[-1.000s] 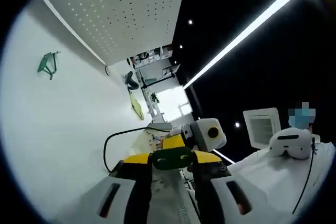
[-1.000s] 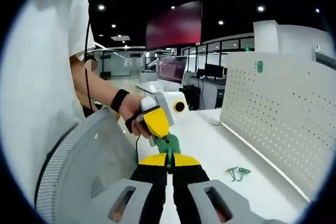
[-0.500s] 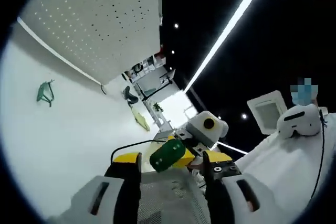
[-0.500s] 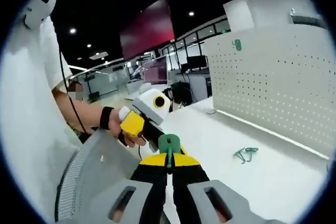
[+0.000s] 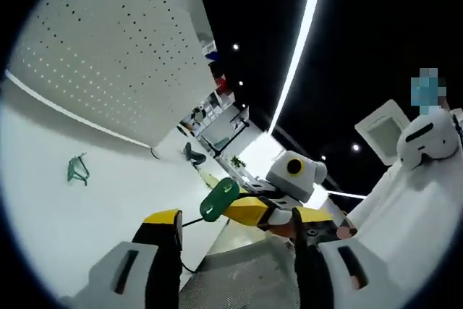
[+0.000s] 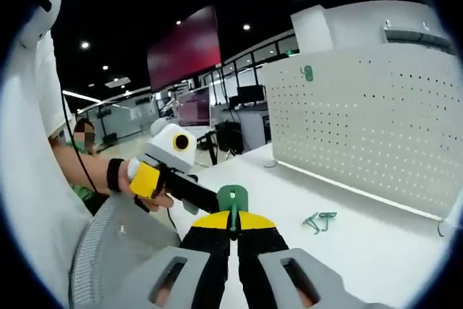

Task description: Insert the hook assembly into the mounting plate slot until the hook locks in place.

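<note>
Green hook assembly [image 6: 233, 199] is pinched by the right hand-held gripper [image 6: 233, 228], held above the counter [image 6: 347, 251]. Left hand-held gripper [image 5: 237, 223] is spread, empty. Insertion into the pegboard [image 6: 362, 121] judged not started; a second green hook [image 6: 318, 220] lies on the counter.

A white perforated pegboard panel [image 6: 362, 128] is standing along the far edge of the white tabletop [image 6: 347, 251]. Beyond the panel's left end, desks with monitors [image 6: 193, 108] are stretching away — a dark red wall screen [image 6: 184, 48] and ceiling spotlights are glowing overhead.
</note>
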`<state>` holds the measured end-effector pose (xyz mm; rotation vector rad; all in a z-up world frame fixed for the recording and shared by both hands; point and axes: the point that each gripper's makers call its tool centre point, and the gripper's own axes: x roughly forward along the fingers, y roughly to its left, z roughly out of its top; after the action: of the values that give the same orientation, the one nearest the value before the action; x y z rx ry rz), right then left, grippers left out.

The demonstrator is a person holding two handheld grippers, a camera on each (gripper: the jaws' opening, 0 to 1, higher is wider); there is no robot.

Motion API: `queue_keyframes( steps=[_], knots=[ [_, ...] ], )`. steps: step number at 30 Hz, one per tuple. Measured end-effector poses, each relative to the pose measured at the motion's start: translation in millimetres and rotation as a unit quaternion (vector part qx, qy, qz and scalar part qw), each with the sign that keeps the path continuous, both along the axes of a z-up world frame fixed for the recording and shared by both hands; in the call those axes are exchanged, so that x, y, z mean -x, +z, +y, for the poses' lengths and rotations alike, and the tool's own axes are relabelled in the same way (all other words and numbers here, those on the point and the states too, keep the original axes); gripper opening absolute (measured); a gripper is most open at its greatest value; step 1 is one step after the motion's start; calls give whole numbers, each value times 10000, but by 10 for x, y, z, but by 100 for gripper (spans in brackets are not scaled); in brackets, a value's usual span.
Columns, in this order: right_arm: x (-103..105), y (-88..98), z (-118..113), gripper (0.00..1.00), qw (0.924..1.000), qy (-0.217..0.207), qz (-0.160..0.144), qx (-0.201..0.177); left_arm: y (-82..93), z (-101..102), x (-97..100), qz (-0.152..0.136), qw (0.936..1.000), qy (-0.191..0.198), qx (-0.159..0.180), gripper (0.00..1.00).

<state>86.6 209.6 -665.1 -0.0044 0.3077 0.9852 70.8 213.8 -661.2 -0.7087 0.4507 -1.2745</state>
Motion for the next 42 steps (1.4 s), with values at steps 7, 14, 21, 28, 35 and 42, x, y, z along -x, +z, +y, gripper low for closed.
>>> queue_keyframes(
  steps=[7, 14, 21, 28, 35, 42],
  knots=[
    [-127, 67, -29, 1, 9997, -247, -38, 61, 46, 87, -67, -538, 9967, 463, -405, 72],
    [-218, 120, -29, 1, 9982, -579, -98, 91, 233, 234, -148, -989, 9874, 1106, -552, 79],
    [-296, 140, 43, 1, 9959, -839, -214, 252, 347, 402, -119, -1306, 9793, 1391, -677, 84],
    [-368, 223, 57, 1, 9935, -1105, -226, 139, 288, 586, -117, -1566, 9680, 1575, -1168, 89],
    [-523, 341, 57, 1, 9906, -1338, -277, 96, 289, 684, -50, -1966, 9524, 1698, -1595, 92],
    [-740, 485, 62, 1, 9857, -1653, -328, 52, 298, 735, -39, -2257, 9416, 1693, -1840, 94]
  ],
)
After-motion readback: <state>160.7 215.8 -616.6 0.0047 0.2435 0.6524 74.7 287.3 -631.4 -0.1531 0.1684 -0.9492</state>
